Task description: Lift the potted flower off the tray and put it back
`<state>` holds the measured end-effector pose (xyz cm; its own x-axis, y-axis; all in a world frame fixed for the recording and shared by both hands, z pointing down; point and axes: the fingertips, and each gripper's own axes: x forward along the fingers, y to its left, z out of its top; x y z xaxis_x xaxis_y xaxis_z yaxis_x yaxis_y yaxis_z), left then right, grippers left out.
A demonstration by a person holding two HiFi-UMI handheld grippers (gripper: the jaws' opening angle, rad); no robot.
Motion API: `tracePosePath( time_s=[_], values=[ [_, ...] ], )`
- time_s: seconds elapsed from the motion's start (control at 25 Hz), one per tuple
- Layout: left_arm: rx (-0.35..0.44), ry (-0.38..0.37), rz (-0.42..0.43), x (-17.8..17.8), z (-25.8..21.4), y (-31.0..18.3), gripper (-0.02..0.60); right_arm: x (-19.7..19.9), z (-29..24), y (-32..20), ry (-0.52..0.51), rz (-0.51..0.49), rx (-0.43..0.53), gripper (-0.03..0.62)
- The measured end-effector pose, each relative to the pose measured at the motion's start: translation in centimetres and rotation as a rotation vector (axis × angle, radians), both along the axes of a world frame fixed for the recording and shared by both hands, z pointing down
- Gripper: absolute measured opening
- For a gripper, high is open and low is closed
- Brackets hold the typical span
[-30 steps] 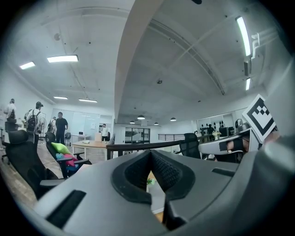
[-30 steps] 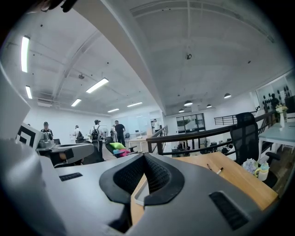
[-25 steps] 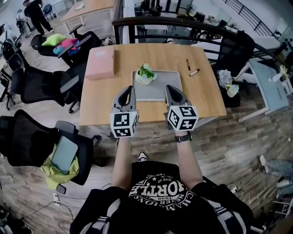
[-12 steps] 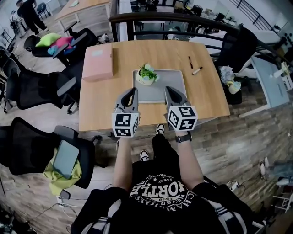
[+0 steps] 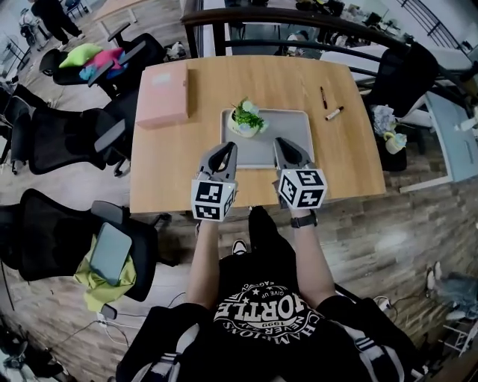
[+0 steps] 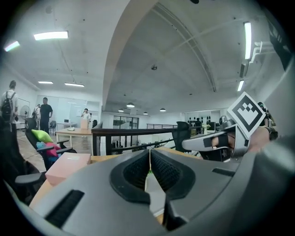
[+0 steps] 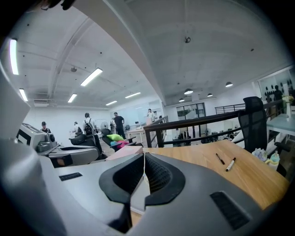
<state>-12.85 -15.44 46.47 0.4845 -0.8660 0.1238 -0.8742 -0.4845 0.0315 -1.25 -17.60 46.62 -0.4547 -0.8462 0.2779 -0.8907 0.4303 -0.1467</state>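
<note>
The potted flower (image 5: pixel 246 119), a small pale pot with green leaves, stands upright in the far left corner of the grey tray (image 5: pixel 290 128) on the wooden table (image 5: pixel 168 160). In the head view my left gripper (image 5: pixel 229 148) hangs over the tray's near left part, short of the pot, with its jaws shut and empty. My right gripper (image 5: pixel 281 142) is beside it over the tray's near middle, also shut on nothing. The left gripper view shows the dark ribbed pads (image 6: pixel 138 169) pressed together, and the right gripper view shows the same of its pads (image 7: pixel 156 174).
A pink box (image 5: pixel 163 98) lies on the table to the left of the tray. Two pens (image 5: pixel 334 113) lie to its right. Black office chairs (image 5: pixel 67 138) crowd the table's left side. A dark railing (image 5: pixel 299 19) runs behind the far edge.
Both grippers have sunk and gone forward side by side toward the tray, still shut. The pot stands where it was on the tray.
</note>
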Motion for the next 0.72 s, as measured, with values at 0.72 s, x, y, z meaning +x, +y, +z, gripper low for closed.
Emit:
tracePosePath(
  time_s=[0.72],
  values=[
    [-0.119,-0.017,-0.029,-0.5,5.1,-6.6,0.058,-1.1,5.7,-5.7,0.051,-0.128,-0.117,0.092]
  ],
)
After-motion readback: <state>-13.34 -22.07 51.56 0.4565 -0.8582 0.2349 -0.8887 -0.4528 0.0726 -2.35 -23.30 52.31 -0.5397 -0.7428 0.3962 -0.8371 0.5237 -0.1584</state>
